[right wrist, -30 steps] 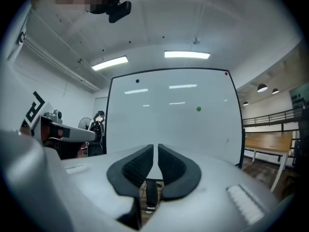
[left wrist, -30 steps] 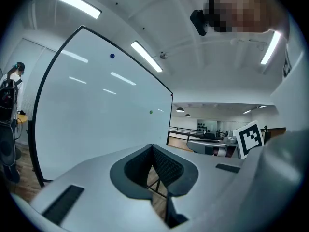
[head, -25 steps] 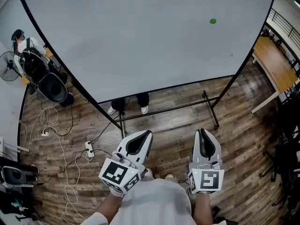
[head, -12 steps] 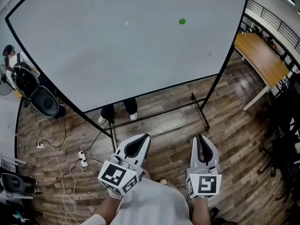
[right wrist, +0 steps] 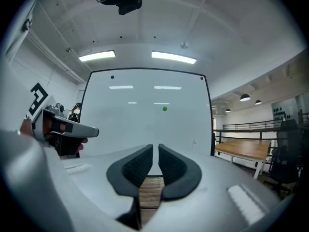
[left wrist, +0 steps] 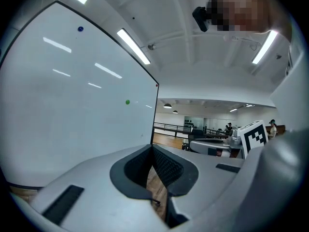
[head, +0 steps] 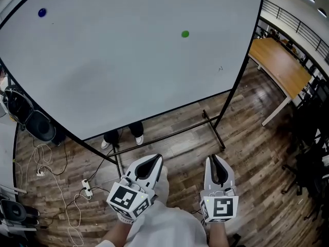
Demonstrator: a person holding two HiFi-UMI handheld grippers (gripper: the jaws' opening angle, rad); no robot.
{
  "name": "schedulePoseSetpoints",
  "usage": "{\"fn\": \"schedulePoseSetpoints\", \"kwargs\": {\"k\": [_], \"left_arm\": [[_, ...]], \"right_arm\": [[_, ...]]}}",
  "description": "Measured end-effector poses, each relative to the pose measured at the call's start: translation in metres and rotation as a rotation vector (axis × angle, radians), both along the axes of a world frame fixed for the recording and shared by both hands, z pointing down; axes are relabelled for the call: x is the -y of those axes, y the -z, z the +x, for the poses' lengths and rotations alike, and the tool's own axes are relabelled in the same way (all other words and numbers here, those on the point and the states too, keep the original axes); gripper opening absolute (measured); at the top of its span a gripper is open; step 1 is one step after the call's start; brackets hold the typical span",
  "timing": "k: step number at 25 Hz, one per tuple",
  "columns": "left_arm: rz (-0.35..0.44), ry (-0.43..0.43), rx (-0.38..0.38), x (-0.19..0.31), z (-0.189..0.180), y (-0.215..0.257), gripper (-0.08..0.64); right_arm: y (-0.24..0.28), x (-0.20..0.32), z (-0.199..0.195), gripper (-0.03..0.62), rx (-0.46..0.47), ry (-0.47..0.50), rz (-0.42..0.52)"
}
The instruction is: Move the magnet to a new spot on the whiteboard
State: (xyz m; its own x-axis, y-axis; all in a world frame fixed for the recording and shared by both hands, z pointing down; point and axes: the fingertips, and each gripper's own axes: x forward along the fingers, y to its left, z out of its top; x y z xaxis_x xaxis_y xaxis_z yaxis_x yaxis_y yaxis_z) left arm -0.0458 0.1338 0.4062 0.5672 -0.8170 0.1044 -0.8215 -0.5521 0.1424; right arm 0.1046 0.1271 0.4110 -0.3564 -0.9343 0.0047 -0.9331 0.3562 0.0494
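A round green magnet (head: pixel 185 34) sticks to the large whiteboard (head: pixel 128 71), right of its middle. A blue magnet (head: pixel 42 13) sits near the board's upper left. In the right gripper view the green magnet (right wrist: pixel 164 108) lies straight ahead, with a red magnet (right wrist: pixel 202 78) in the top right corner. My left gripper (head: pixel 153 160) and right gripper (head: pixel 214 159) hang low over the wood floor, far short of the board. The left one's (left wrist: pixel 152 148) pads meet at the tips. The right one (right wrist: pixel 155 146) shows only a thin slit. Neither holds anything.
The board stands on a black frame with feet (head: pixel 212 126). A person's shoes (head: pixel 121 138) show behind it. Right of the board is a wooden table (head: pixel 280 66). Cables and a power strip (head: pixel 85 187) lie on the floor at the left, near a black chair (head: pixel 38 128).
The head view has swung: the board now fills more of the frame, the green magnet has slid left and the blue magnet has come into view. Both grippers stay low and closed.
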Motion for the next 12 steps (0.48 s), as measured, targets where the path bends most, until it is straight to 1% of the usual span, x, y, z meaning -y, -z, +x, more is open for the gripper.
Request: {"fn": "schedulePoseSetpoints", "kwargs": {"k": [6, 12], "left_arm": [[0.004, -0.02, -0.012, 0.069, -0.009, 0.004, 0.006], [0.003, -0.099, -0.01, 0.145, -0.011, 0.018, 0.006]], "right_arm": [[0.009, 0.064, -0.008, 0.032, 0.009, -0.035, 0.008], [0.021, 0.134, -0.021, 0.032, 0.021, -0.073, -0.011]]}}
